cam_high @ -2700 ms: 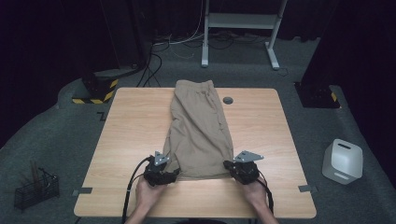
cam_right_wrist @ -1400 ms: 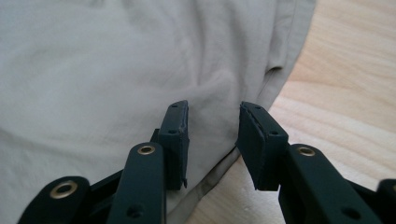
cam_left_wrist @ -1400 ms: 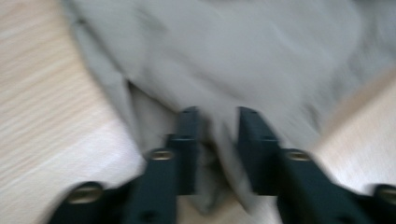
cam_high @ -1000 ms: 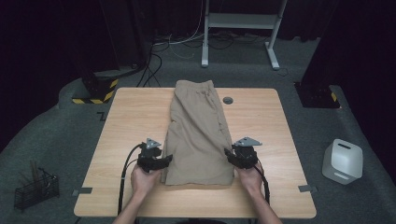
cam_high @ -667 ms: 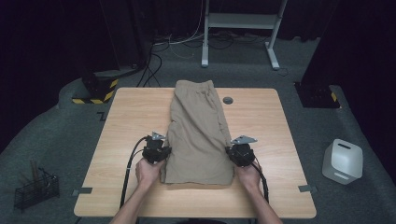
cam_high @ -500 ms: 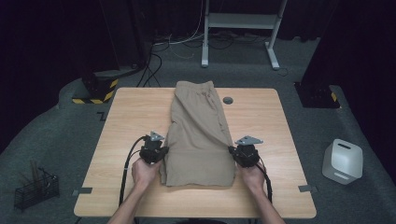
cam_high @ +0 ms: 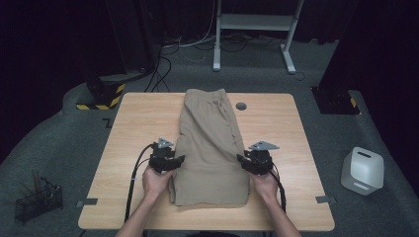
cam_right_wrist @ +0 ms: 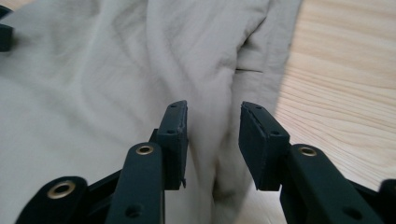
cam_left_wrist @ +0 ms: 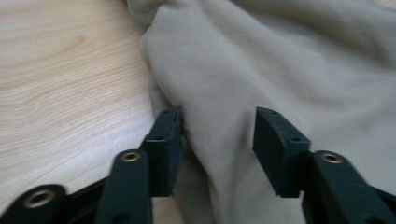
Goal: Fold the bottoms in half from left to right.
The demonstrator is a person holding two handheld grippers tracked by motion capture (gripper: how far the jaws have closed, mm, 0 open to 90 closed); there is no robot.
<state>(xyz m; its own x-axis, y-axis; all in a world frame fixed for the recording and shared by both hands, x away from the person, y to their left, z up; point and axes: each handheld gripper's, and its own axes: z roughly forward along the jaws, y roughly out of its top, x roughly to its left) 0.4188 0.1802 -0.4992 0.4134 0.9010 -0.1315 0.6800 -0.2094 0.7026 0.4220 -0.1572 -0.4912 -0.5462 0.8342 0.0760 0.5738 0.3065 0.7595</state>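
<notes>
Khaki shorts (cam_high: 210, 143) lie lengthwise down the middle of the wooden table (cam_high: 133, 118), waistband at the far end. My left gripper (cam_high: 179, 159) sits at their left edge, about halfway along. In the left gripper view the left gripper (cam_left_wrist: 218, 126) has just been opening; a raised ridge of cloth (cam_left_wrist: 280, 60) lies loose between its jaws. My right gripper (cam_high: 240, 159) is at the right edge. It (cam_right_wrist: 212, 121) has also just been opening, with a soft fold of the cloth (cam_right_wrist: 93, 70) standing between the jaws, unpinched.
A round cable hole (cam_high: 240, 105) sits in the table beside the waistband. On the floor are a white box (cam_high: 362, 170) at right, a black wire basket (cam_high: 37, 201) at left, and a yellow-striped base (cam_high: 101, 96) behind the table.
Both hands slid from the near hem up along the shorts' sides to about mid length. The left gripper edged inward onto the cloth. The near hem now lies flat.
</notes>
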